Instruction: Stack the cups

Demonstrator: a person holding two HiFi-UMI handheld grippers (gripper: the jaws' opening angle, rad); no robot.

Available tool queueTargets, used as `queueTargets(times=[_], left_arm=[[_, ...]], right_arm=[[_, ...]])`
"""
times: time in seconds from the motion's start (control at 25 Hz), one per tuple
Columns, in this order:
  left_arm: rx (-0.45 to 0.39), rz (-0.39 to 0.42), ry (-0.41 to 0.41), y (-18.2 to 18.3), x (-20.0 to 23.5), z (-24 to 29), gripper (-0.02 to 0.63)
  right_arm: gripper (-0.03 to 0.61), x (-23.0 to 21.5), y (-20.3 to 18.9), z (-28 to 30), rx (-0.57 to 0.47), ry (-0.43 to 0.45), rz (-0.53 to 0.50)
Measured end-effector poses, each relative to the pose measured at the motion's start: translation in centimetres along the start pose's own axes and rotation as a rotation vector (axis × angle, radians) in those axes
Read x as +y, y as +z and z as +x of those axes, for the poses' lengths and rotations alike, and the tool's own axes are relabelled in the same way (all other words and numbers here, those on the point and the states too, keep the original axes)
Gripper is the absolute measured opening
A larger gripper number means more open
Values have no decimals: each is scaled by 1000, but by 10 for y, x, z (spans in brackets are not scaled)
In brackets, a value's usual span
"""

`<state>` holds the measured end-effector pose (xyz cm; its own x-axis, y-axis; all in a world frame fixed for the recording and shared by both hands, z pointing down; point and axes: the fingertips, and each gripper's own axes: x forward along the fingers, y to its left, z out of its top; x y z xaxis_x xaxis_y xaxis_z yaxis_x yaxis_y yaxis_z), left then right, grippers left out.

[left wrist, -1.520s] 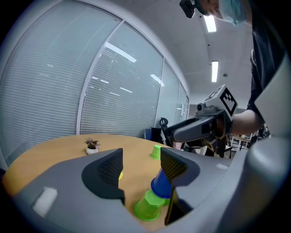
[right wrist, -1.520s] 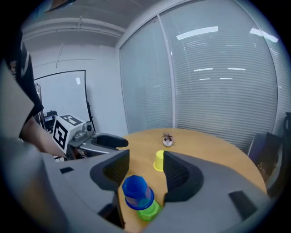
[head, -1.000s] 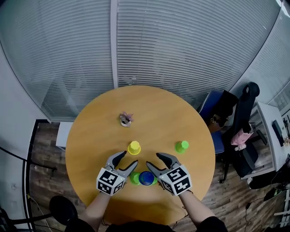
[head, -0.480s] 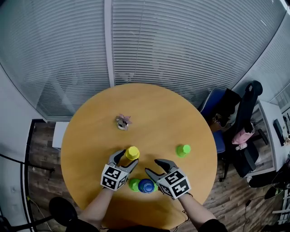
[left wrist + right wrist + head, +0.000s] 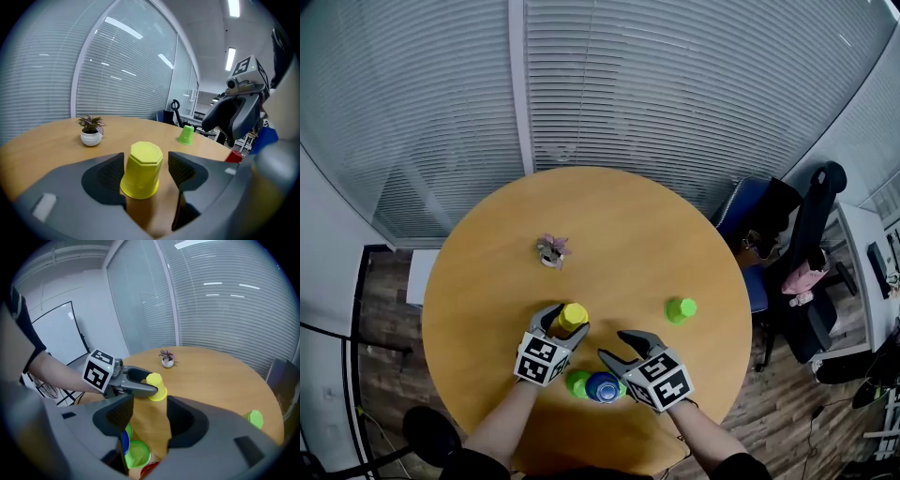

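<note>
An upside-down yellow cup (image 5: 573,316) (image 5: 140,169) stands on the round wooden table (image 5: 609,234). My left gripper (image 5: 565,324) (image 5: 145,168) has just been opening and stands open, one jaw on each side of the yellow cup, with a gap showing at the right pad. The right gripper (image 5: 617,350) (image 5: 147,416) is open and holds nothing, above a blue cup (image 5: 602,386) (image 5: 123,444) and a green cup (image 5: 577,382) (image 5: 139,453) near the front edge. A second green cup (image 5: 680,308) (image 5: 186,134) (image 5: 254,418) stands upside down to the right.
A small potted plant (image 5: 551,250) (image 5: 90,131) stands beyond the yellow cup. A red cup (image 5: 149,470) lies beside the green one under my right gripper. Office chairs (image 5: 787,244) stand off the table's right side, and window blinds (image 5: 656,84) run behind it.
My left gripper has moved forward and down, from behind the yellow cup to around it. The right gripper has sunk a little over the blue cup.
</note>
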<state>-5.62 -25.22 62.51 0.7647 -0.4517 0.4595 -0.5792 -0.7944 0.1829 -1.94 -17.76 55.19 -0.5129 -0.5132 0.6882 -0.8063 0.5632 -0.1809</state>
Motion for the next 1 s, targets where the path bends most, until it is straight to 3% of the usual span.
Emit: queueTargets(times=[0.12,0.36,0.68,1.0], left_arm=[[5,20,12,1,0,1,244],[-27,34,-1,18,-7,-8,238],[-93,93,-34,72,-37,-37,236],[-176,179,-72,127,-99,-72,236]], right_arm=[[216,1,-2,-2,-3,-1,2],[216,1,0,-10,-28,-10,2],[216,0,6,-39,-108,-37,23],[216,1,7,-86,-214,-78,34]])
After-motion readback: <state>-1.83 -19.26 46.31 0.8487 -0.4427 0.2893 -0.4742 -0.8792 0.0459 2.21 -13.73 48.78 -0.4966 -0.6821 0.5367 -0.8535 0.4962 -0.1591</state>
